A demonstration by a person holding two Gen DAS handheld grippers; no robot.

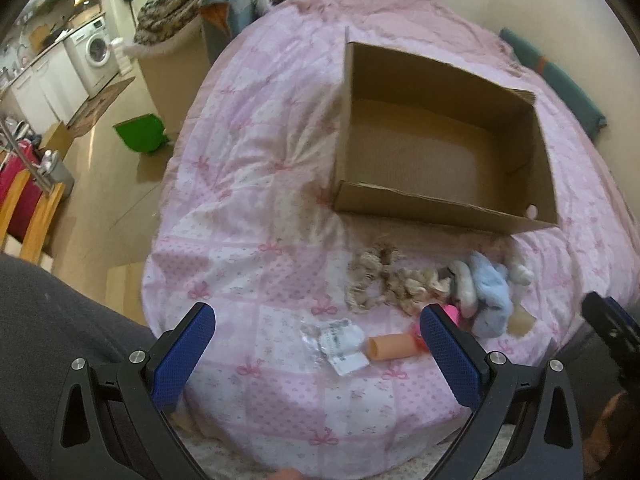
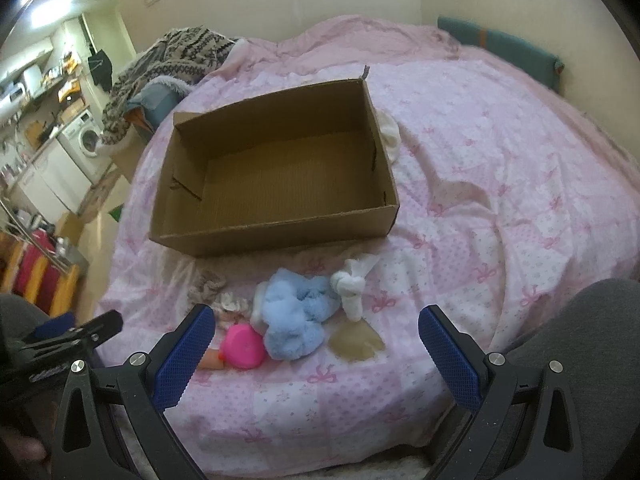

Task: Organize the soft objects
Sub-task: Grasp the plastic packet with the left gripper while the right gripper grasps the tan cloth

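An empty brown cardboard box [image 1: 436, 148] [image 2: 276, 176] sits open on the pink bed cover. In front of it lies a small heap of soft things: a fluffy light-blue item [image 1: 494, 296] [image 2: 294, 320], a knotted white cloth [image 2: 352, 288], beige frilly fabric [image 1: 384, 284] [image 2: 208, 284], a tan pad [image 2: 356, 342], a pink round toy [image 2: 242, 346] and an orange tube [image 1: 390, 347]. My left gripper [image 1: 316, 332] is open and empty, just short of the heap's left side. My right gripper [image 2: 316, 332] is open and empty, near the blue item.
A crumpled clear packet [image 1: 340, 340] lies near the orange tube. A patterned blanket [image 2: 176, 60] is piled at the bed's far left. A teal cushion [image 2: 500, 46] lies by the wall. The bed's left edge drops to a floor with a green bin [image 1: 140, 136].
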